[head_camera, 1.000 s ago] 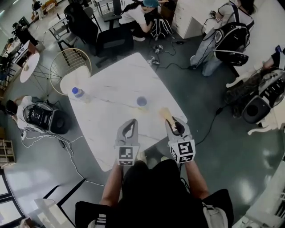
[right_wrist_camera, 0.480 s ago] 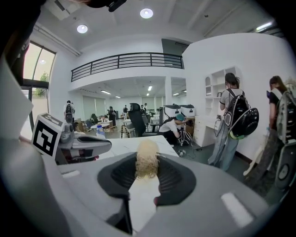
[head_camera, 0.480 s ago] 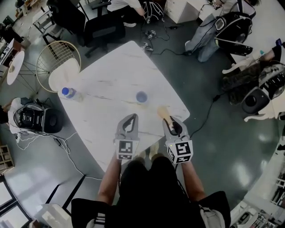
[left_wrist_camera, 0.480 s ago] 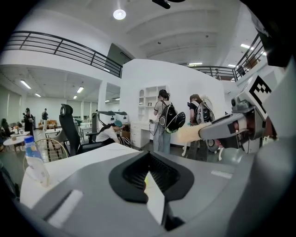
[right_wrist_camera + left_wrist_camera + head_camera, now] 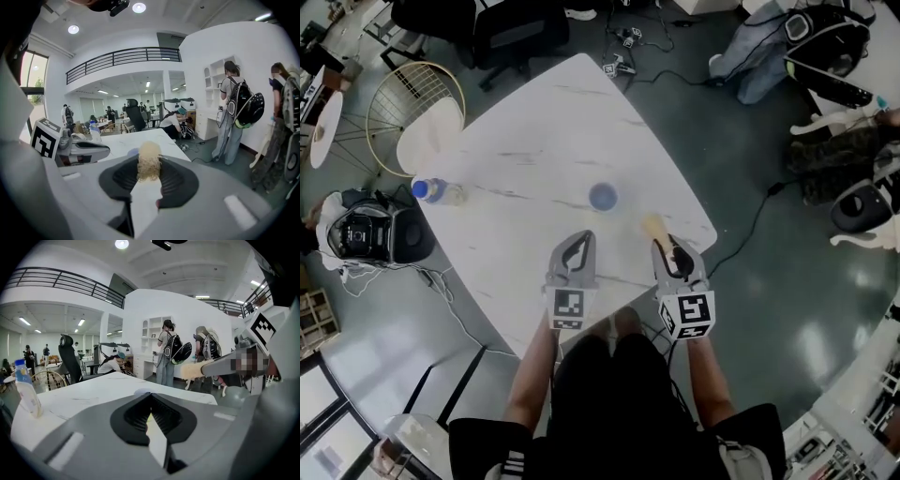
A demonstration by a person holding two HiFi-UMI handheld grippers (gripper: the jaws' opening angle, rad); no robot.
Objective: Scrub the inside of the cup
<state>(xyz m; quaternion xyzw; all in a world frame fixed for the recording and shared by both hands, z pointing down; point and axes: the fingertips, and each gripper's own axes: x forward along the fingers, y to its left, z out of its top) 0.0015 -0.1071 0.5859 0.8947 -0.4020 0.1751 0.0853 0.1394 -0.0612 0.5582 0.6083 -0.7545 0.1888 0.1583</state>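
We see a large white marbled surface [image 5: 553,122] that fills the middle of the head view, and a person in black clothes stands at its near edge. A round wire chair [image 5: 420,111] stands at the far left corner of the surface.

The left gripper [image 5: 580,242] is over the near part of the surface. In its own view its jaws are together and nothing is between them. The right gripper [image 5: 667,251] is just beside it on the right. Its jaws are clamped on the pale handle of a brush [image 5: 654,226], and the beige bristle head sticks out past the jaw tips and points to the far side.

A clear bottle with a blue cap [image 5: 429,190] stands upright near the left edge, well apart from both grippers.

The blue cup [image 5: 602,196] stands upright on the surface, farther than both grippers and apart from them. The brush head is to its near right and does not touch it.
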